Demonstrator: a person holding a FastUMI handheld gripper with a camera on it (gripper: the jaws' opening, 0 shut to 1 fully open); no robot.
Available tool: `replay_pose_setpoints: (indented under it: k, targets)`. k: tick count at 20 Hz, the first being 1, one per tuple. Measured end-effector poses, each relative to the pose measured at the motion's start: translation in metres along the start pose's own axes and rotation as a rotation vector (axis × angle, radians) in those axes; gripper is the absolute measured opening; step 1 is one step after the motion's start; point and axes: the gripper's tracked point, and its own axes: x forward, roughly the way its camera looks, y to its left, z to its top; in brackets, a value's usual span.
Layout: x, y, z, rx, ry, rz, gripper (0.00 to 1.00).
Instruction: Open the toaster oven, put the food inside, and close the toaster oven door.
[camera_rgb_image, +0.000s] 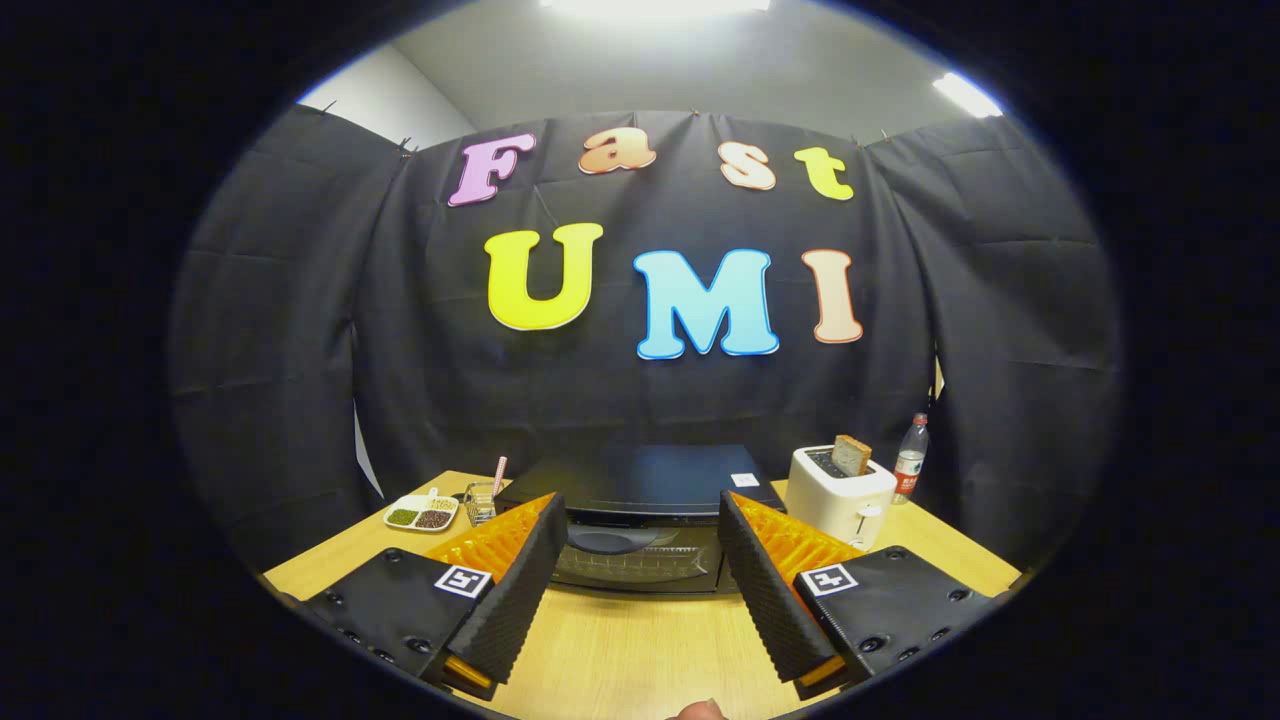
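One toaster oven (640, 520) sits beyond the gripper (640, 535), fingers spread wide, empty.

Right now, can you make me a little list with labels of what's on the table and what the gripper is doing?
table: light wood
toaster oven: black, door shut, just beyond the fingers
gripper: open, holding nothing, fingers apart over the table before the oven
toaster: white, right of the oven, a bread slice sticking up from its slot
bottle: clear with a red label, behind the toaster
dish: divided, with beans or grains, left of the oven
glass: small, with a straw, beside the dish
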Motion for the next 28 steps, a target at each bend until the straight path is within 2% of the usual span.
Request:
replay_pose_setpoints:
  k: [6,13,28]
  targets:
    - [-0.057,-0.041,0.009,-0.007,-0.041,-0.052,0.96]
    - [-0.091,-0.061,0.013,0.014,-0.058,-0.086,0.96]
    - [-0.099,-0.06,0.025,0.014,-0.086,-0.084,0.96]
